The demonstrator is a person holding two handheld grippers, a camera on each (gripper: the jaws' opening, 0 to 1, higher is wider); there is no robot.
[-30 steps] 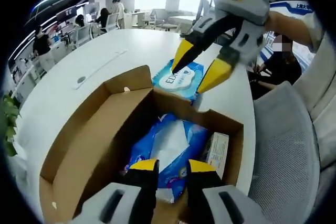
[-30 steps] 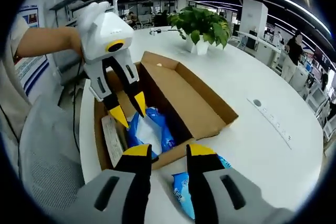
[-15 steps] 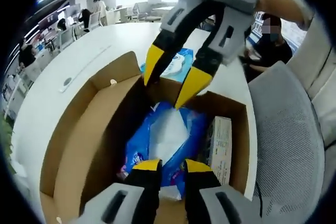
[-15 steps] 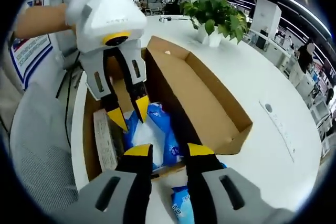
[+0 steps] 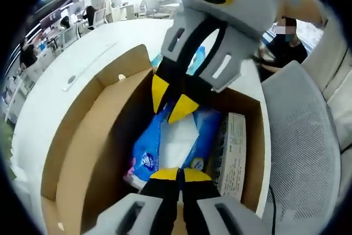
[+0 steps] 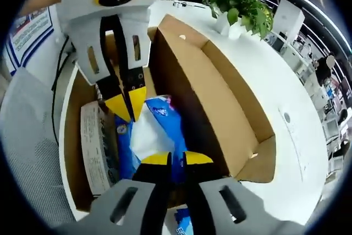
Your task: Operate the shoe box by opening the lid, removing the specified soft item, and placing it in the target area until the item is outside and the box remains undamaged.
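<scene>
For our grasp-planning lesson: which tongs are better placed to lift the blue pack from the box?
Probably right: the right tongs sit over the white middle of the blue pack; the left tongs sit pinched at its corner beside the carton.

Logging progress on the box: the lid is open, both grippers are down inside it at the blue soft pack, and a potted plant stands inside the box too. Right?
Not quite. The potted plant stands on the white table beyond the shoe box, as the right gripper view shows. The rest holds: lid open, left gripper and right gripper at the blue soft pack.
</scene>
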